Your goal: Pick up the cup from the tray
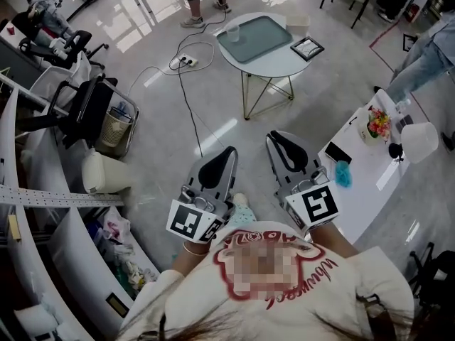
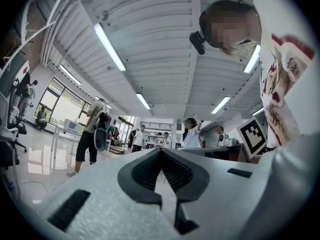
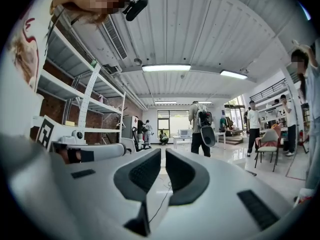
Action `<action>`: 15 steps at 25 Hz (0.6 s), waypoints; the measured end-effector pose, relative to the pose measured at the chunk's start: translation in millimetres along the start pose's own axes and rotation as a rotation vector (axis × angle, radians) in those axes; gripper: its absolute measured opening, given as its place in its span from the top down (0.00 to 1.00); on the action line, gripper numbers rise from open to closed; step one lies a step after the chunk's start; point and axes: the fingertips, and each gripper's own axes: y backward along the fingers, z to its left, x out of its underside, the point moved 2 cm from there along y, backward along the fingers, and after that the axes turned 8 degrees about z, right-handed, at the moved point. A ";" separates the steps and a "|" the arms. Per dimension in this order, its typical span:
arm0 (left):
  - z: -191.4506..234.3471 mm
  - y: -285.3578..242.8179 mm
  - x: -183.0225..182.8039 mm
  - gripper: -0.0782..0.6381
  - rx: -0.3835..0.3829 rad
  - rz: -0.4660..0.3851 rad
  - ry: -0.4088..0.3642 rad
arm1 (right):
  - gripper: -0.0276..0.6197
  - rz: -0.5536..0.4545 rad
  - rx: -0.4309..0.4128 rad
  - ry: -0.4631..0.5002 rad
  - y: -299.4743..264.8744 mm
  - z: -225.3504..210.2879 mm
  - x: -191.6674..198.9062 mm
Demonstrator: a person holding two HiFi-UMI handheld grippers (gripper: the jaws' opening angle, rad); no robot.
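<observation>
A clear cup [image 1: 233, 33] stands at the left edge of a grey-green tray [image 1: 259, 40] on a small round white table [image 1: 274, 64], far ahead of me in the head view. Both grippers are held close to my chest, well short of the table. The left gripper [image 1: 226, 152] is shut and holds nothing. The right gripper [image 1: 279, 138] is also shut and holds nothing. In the left gripper view the left gripper [image 2: 161, 151] points level into the room. The right gripper [image 3: 163, 154] does the same in its own view. Neither gripper view shows the cup or tray.
A black-framed flat item [image 1: 307, 47] lies on the table beside the tray. A power strip [image 1: 186, 61] with cables crosses the floor between me and the table. A white desk [image 1: 366, 183] stands at my right, chairs and a basket [image 1: 112, 130] at my left. People stand around the room.
</observation>
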 end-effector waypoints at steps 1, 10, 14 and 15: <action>9.3 -3.0 -1.6 0.87 0.005 0.001 -0.002 | 0.89 -0.001 0.005 0.000 -9.8 -0.6 -2.2; 69.8 -21.1 -7.3 0.87 0.046 0.007 -0.003 | 0.89 -0.004 0.043 -0.026 -71.5 -2.1 -10.7; 84.3 -21.7 -6.3 0.87 0.053 0.005 0.015 | 0.89 0.004 0.041 -0.020 -85.4 4.1 -15.4; 87.1 -22.1 -5.9 0.87 0.055 0.004 0.020 | 0.89 0.008 0.042 -0.017 -87.9 4.5 -16.2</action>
